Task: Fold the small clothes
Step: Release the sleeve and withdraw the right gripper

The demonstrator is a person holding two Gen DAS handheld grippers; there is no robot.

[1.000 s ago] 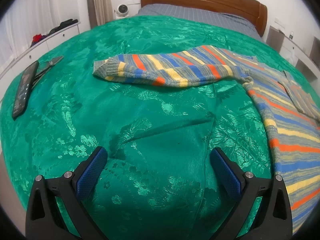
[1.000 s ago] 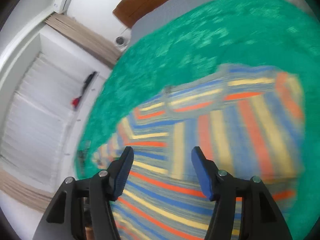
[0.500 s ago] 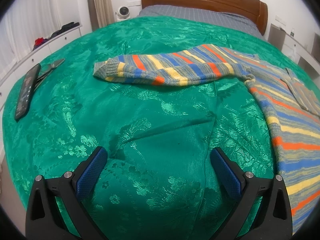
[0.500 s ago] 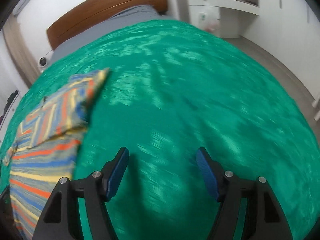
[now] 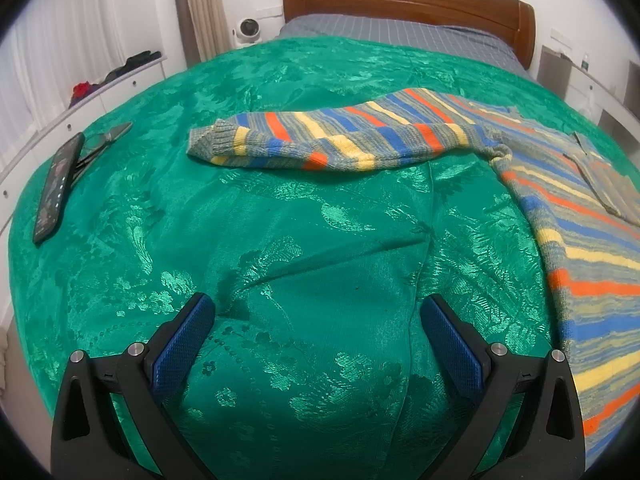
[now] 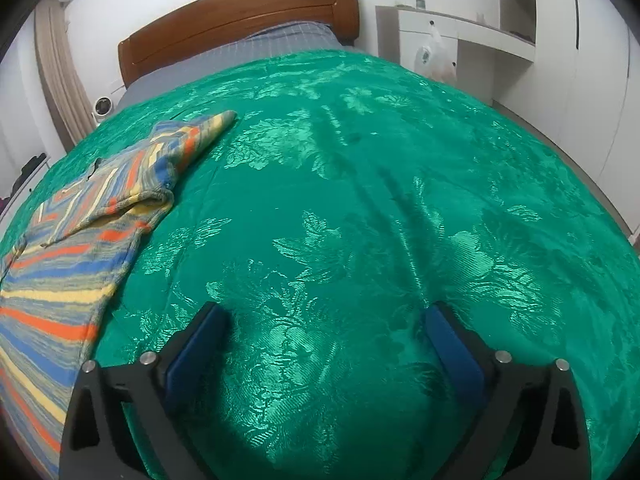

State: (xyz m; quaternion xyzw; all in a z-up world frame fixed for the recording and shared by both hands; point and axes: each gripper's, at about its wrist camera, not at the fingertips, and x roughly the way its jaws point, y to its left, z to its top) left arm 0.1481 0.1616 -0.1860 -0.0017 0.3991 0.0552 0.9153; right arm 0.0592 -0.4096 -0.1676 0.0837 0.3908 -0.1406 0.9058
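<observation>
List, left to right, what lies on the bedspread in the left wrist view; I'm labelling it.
phone → scissors → sweater sleeve → sweater body.

Ahead of your left claw, the striped ribbed-knit woollen sweater looks matt; beneath, the green brocade bedspread shines glossy.

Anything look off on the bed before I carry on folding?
A phone and scissors lie on the green bedspread left of the striped sweater, whose left sleeve still sticks out sideways.
</observation>
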